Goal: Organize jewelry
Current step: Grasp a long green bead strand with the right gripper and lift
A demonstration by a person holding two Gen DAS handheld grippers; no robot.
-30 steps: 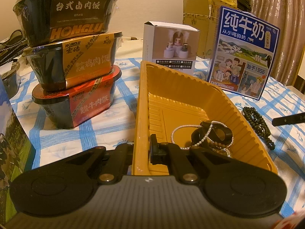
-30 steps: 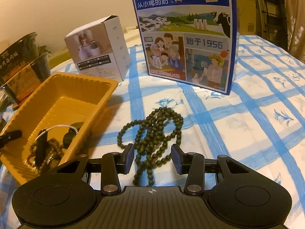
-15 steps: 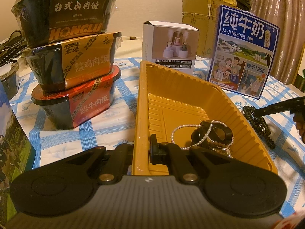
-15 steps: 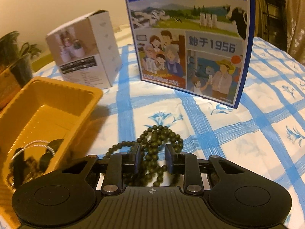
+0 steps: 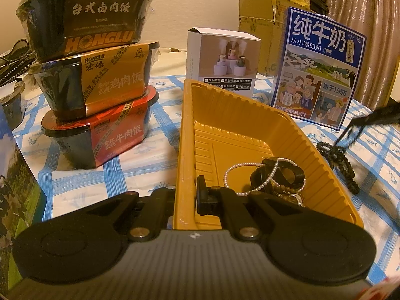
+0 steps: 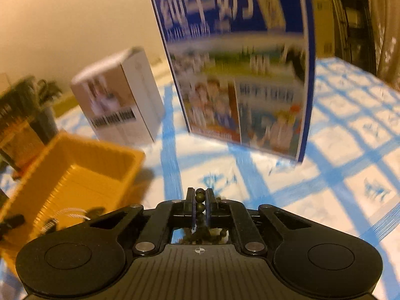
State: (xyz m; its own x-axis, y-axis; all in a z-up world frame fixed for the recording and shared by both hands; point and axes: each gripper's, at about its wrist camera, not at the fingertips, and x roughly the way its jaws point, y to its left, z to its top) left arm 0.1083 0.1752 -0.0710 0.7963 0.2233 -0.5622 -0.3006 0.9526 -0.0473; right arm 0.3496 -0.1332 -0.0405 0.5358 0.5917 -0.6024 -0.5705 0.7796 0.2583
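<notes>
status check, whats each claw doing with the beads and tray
Left claw shut on yellow tray wall. Right claw just closed on dark bead string, part still on cloth. Path to tray looks open.

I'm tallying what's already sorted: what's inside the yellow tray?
In the tray: a pearl strand, black rings, brown beads. The heap and the left gripper on its wall hide anything beneath.

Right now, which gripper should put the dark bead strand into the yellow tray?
Right. The right gripper is shut on the dark bead strand, having just closed on it. The left gripper is clamped on the yellow tray wall, steadying it.
</notes>
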